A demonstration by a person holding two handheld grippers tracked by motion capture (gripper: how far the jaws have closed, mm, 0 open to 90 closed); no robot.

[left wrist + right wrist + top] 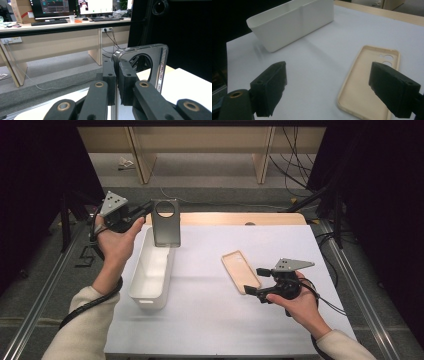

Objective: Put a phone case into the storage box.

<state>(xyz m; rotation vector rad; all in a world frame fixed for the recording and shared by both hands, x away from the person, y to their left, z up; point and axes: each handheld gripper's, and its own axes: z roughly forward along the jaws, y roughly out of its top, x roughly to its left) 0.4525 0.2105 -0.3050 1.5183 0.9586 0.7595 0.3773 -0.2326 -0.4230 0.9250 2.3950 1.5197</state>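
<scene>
In the high view the left tongs (146,210), at about ten o'clock on the scene, are clamped on the edge of a dark phone case (165,222). The case hangs in the air just to their right, above the far end of the white bin (150,270). Its long axis runs roughly twelve to six, with the round camera cutout at the twelve o'clock end. In the left gripper view the pads pinch one side wall of the case (150,62); small marks along that wall are too blurred to read.

Further right, a beige phone case (240,271) lies flat on the white surface (210,320), open side up. Its long axis runs from about eleven to five. The right tongs (259,282) stand wide apart at its five o'clock end, perhaps just clear of it; in the right gripper view the beige case (364,85) lies between and ahead of the pads, cutouts at the far end.
</scene>
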